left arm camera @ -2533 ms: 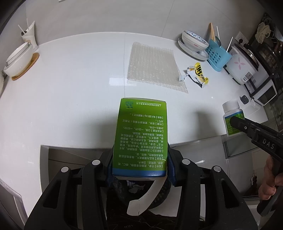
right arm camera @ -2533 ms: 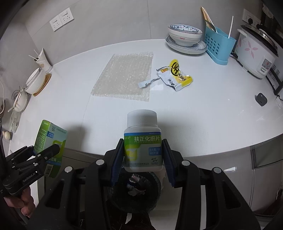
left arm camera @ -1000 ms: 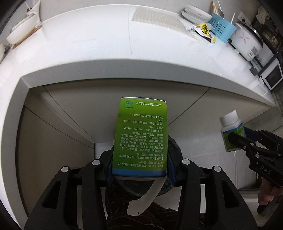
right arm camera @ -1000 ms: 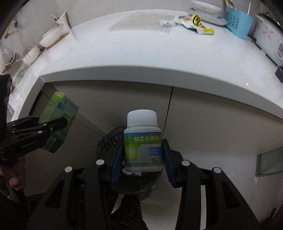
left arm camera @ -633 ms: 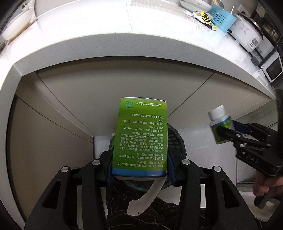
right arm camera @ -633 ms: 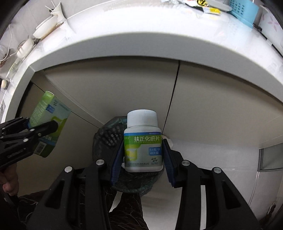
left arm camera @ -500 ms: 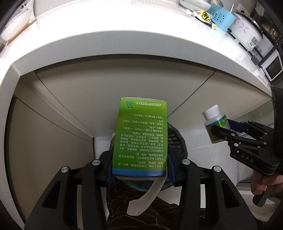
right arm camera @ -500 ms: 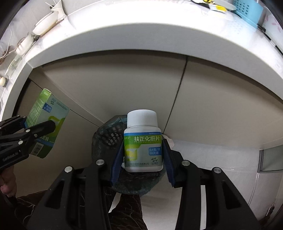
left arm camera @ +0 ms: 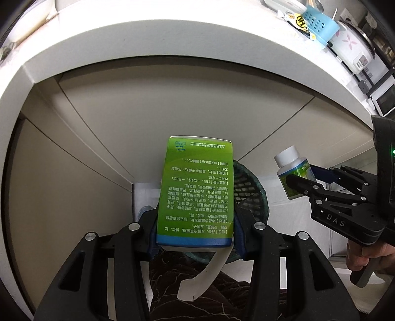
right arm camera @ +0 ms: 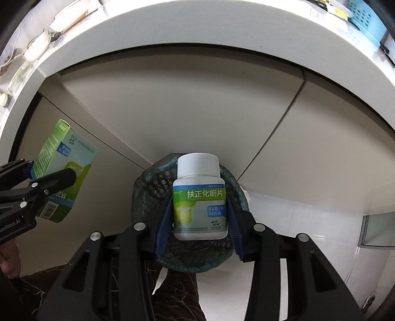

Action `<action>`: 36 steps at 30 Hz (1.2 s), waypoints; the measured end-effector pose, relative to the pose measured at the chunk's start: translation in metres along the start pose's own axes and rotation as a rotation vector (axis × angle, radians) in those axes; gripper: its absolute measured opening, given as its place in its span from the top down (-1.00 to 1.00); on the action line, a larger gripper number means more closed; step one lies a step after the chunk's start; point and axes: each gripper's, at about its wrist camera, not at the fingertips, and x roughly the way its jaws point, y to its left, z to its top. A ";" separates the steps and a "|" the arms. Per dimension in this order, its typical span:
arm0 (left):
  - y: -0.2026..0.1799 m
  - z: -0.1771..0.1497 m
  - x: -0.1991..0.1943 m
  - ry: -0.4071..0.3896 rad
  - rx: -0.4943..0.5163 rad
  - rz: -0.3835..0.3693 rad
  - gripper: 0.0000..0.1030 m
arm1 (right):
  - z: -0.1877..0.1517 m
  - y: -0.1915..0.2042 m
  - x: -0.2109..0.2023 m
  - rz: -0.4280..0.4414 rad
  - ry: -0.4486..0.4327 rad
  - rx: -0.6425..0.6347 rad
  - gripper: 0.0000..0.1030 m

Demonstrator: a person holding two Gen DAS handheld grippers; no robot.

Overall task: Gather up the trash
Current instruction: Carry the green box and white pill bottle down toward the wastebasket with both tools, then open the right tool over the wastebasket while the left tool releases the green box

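My left gripper is shut on a green medicine box and holds it above a dark mesh trash bin on the floor below the counter. My right gripper is shut on a white pill bottle with a green and blue label, directly over the same bin. The box also shows at the left of the right wrist view, and the bottle at the right of the left wrist view.
A white countertop edge arches overhead, with beige cabinet doors behind the bin. A blue utensil caddy and a rice cooker stand on the counter. The floor is white tile.
Both grippers have dropped from counter height to below the counter edge and moved in over the trash bin, each still holding its item. The pill bottle has drawn closer to the box.
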 end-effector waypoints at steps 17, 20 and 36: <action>-0.025 0.011 0.019 0.039 0.030 -0.004 0.13 | -0.014 -0.019 -0.022 -0.052 -0.068 0.091 -0.65; -0.036 0.010 0.025 0.046 0.050 -0.009 0.13 | -0.021 -0.036 -0.029 -0.062 -0.078 0.140 -0.73; -0.089 0.017 0.061 0.084 0.170 -0.019 0.13 | -0.047 -0.093 -0.056 -0.117 -0.094 0.280 -0.82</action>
